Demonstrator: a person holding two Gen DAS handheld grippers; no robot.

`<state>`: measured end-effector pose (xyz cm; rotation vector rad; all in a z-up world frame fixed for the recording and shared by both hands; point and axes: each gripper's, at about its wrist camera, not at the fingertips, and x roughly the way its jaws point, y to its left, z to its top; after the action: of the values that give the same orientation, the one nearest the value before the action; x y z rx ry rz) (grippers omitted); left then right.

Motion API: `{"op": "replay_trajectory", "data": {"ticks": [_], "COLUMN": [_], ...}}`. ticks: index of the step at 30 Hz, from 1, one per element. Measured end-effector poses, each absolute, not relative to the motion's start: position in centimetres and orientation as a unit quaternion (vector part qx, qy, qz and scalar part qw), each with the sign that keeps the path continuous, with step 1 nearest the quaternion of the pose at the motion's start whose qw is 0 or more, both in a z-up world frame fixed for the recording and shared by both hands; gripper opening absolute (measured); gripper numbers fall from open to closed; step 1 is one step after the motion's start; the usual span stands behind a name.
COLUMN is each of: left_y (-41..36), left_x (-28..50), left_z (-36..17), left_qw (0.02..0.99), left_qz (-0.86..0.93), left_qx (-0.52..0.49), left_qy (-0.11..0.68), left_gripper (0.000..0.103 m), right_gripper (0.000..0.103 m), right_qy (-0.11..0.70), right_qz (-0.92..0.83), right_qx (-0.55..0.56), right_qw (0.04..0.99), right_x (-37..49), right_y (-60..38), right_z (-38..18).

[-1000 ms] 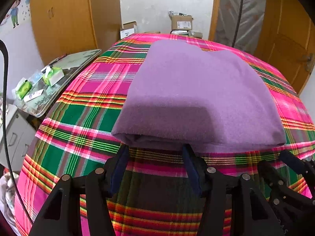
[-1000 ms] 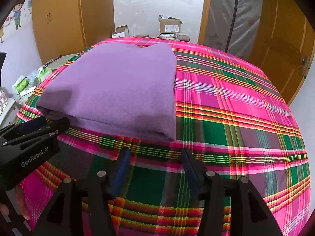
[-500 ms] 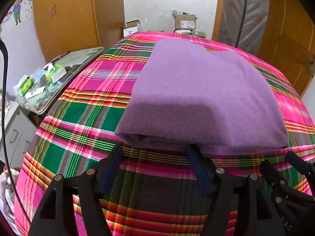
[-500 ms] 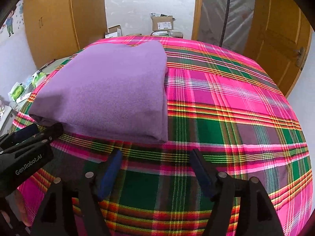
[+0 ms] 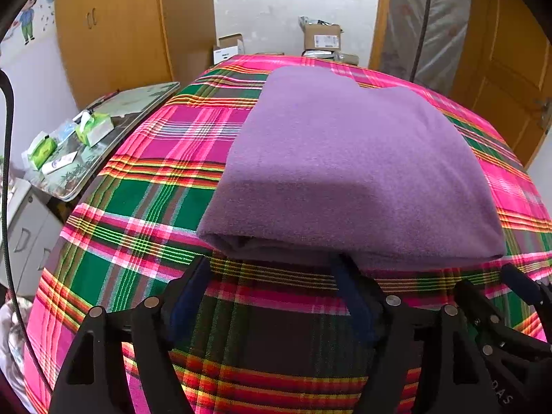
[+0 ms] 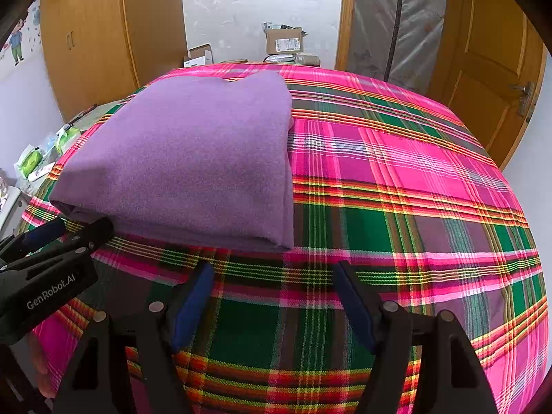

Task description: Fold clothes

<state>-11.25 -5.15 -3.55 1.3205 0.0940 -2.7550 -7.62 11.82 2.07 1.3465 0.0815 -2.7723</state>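
Both the left gripper (image 5: 272,269) and right gripper (image 6: 272,276), jaws just spread wide and empty, sit near the folded purple garment (image 5: 345,165), apparently released.

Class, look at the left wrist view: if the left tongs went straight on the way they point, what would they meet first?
Most likely the near folded edge of the purple garment, just ahead of the open left tongs; depth is uncertain, so the plaid cloth might come first.
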Motion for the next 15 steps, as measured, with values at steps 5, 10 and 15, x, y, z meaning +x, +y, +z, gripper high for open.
{"op": "replay_trajectory", "data": {"ticks": [5,10,15], "left_y": [-5.15,-5.15,-4.98], "left_x": [-11.21,-11.23,-11.18], "left_z": [-3.57,-3.56,-3.55], "left_qw": [0.043,0.043,0.043], "left_qz": [-0.900,-0.900,-0.900], "left_qx": [0.432,0.432,0.432], "left_qy": [0.031,0.030,0.030], "left_gripper": [0.076,0.076,0.076], "right_gripper": [0.072,0.072,0.072], "right_qy": [0.026,0.026,0.026], "right_qz": [-0.899,-0.899,-0.899], "right_qx": [0.437,0.437,0.437], "right_qw": [0.029,0.030,0.030], "right_x": [-7.63,-7.60,-7.52], "right_y": [11.78,11.85,11.79], "right_z": [2.04,2.07,2.08]}}
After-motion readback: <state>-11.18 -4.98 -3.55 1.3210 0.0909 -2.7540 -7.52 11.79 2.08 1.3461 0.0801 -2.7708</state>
